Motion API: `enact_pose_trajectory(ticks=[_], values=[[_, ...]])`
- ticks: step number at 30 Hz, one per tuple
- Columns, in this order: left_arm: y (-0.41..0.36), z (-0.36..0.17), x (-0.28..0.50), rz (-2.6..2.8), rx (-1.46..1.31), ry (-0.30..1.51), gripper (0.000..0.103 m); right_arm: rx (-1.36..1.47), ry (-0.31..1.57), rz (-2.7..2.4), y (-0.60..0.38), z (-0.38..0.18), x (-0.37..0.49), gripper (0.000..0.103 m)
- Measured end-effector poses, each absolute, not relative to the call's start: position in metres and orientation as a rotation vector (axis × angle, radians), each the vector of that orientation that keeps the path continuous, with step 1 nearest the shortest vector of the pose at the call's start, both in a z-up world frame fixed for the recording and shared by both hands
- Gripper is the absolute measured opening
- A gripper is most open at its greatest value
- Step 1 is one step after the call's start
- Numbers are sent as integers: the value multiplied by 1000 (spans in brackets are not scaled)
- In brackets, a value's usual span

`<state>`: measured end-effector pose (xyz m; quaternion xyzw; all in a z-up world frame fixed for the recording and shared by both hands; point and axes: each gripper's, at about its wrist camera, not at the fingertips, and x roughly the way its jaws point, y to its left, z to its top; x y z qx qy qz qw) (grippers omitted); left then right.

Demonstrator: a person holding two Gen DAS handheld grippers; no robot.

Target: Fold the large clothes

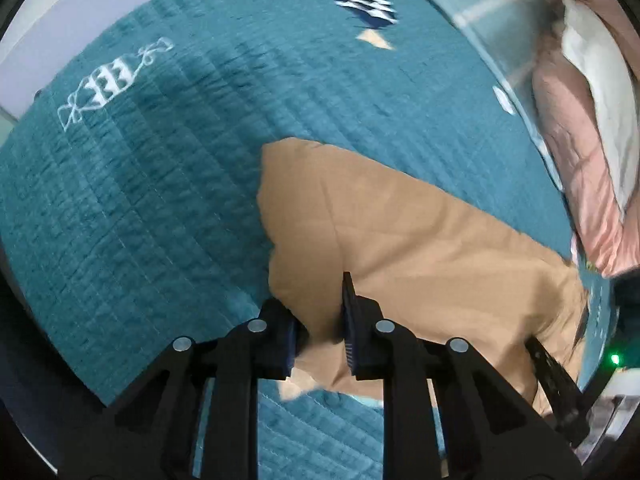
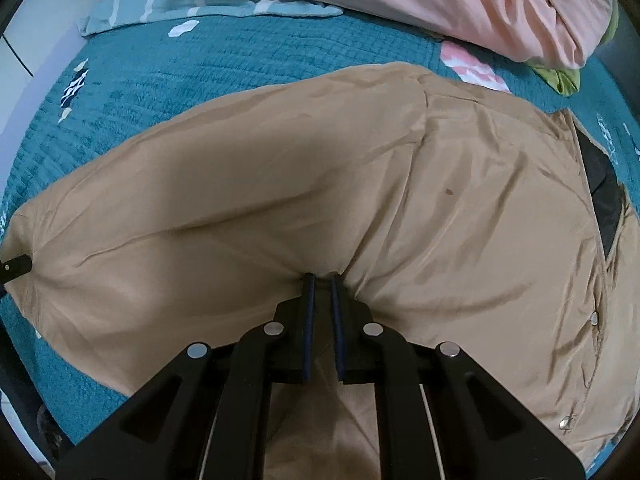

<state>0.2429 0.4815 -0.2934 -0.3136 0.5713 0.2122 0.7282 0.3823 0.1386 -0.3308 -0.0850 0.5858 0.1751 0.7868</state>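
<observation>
Bed (image 1: 160,200): covered by a teal quilted bedspread (image 2: 240,60) with white and navy embroidered motifs (image 1: 364,2), lying beneath and ahead of the tool. Pale blue striped pillow (image 2: 168,4): at the far edge, ahead and left. Pink bedding (image 2: 440,0), bunched: ahead and right. White pillow (image 1: 600,92): against the pink bedding. Wall (image 1: 72,20): pale, plain, beyond the bed. Light: soft, even.

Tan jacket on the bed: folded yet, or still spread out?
Mostly spread. The tan jacket lies across the teal bedspread with its sleeve stretched sideways; no completed fold shows, only fabric bunched at the right tool.
</observation>
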Motion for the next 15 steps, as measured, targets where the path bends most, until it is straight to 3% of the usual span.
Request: enact_pose_trajectory(ticks=[15], values=[[367,-147,264,484,-305,1069,17,48,1280,375,105,-323,385,6]])
